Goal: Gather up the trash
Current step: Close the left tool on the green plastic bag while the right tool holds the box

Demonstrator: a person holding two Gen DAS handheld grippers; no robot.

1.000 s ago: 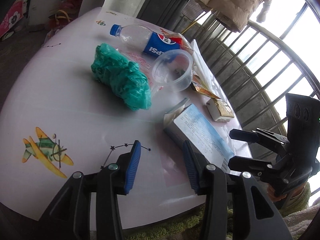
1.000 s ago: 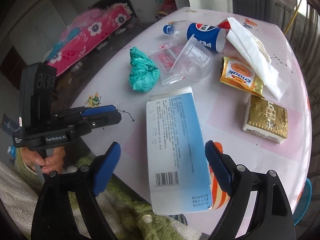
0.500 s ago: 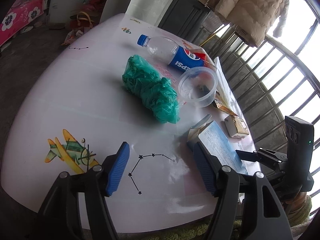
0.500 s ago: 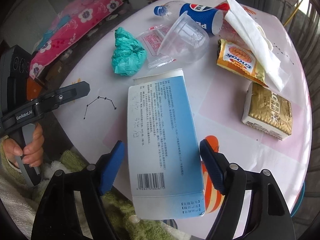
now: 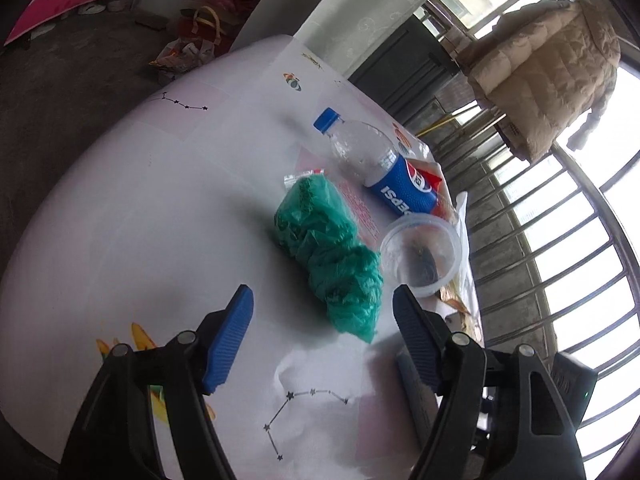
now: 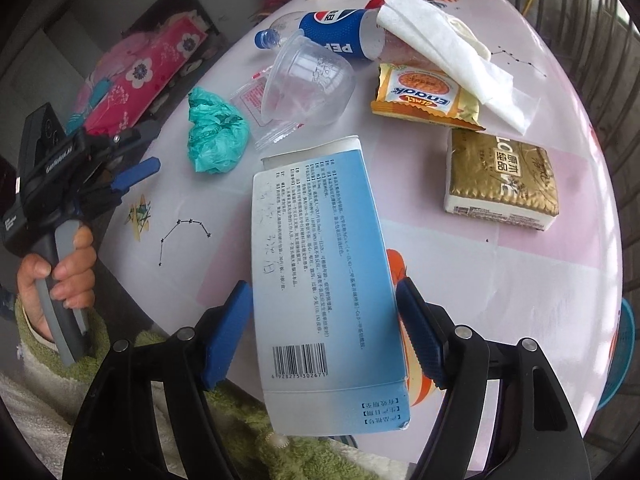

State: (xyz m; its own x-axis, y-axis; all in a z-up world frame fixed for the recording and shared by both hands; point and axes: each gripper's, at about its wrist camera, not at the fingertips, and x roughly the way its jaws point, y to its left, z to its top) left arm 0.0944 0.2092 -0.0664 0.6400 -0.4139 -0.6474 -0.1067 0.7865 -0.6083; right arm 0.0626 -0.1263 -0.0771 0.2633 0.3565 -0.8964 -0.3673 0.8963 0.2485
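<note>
Right hand-held gripper (image 6: 322, 334) straddles the blue-and-white carton (image 6: 324, 276), which lies flat and overhangs the tabletop (image 6: 520, 300) edge; whether the pads press it, I cannot tell. It looks light, empty and crushable, so pinch the long side walls gently. Left hand-held gripper (image 5: 322, 338) is opening, nothing between, just short of the soft, crumpled green plastic bag (image 5: 332, 256).

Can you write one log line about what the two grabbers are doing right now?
left gripper: opening, empty, near green plastic bag | right gripper: around blue-white box, grip unclear
</note>
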